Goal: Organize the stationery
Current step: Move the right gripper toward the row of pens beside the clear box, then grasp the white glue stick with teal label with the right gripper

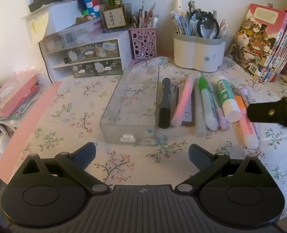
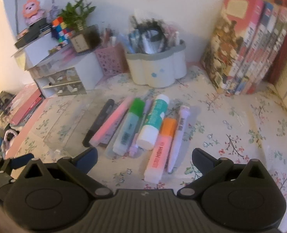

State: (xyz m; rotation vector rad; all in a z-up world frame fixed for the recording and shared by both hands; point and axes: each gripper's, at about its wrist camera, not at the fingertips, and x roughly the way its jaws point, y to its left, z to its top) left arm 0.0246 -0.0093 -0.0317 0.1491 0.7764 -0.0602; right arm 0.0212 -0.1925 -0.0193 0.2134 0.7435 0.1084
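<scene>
A clear plastic box [image 1: 131, 106] lies empty on the floral cloth; it shows faintly in the right wrist view [image 2: 69, 122]. To its right lies a row of stationery: a black marker [image 1: 165, 103], a pink pen [image 1: 183, 101], a green-capped highlighter [image 1: 206, 101], a glue stick [image 1: 227, 100] and an orange-capped pink highlighter [image 1: 245, 124]. In the right wrist view the glue stick [image 2: 154, 120], the orange-capped highlighter [image 2: 161, 149] and a white pen [image 2: 177, 136] lie just ahead. My left gripper [image 1: 142, 154] is open and empty before the box. My right gripper [image 2: 144, 158] is open and empty above the highlighter.
A white pen holder [image 1: 198, 52], a pink mesh cup [image 1: 143, 42] and a small drawer unit [image 1: 85, 60] stand at the back. Books [image 1: 263, 42] lean at the right. A pink folder [image 1: 19, 99] lies off the left table edge.
</scene>
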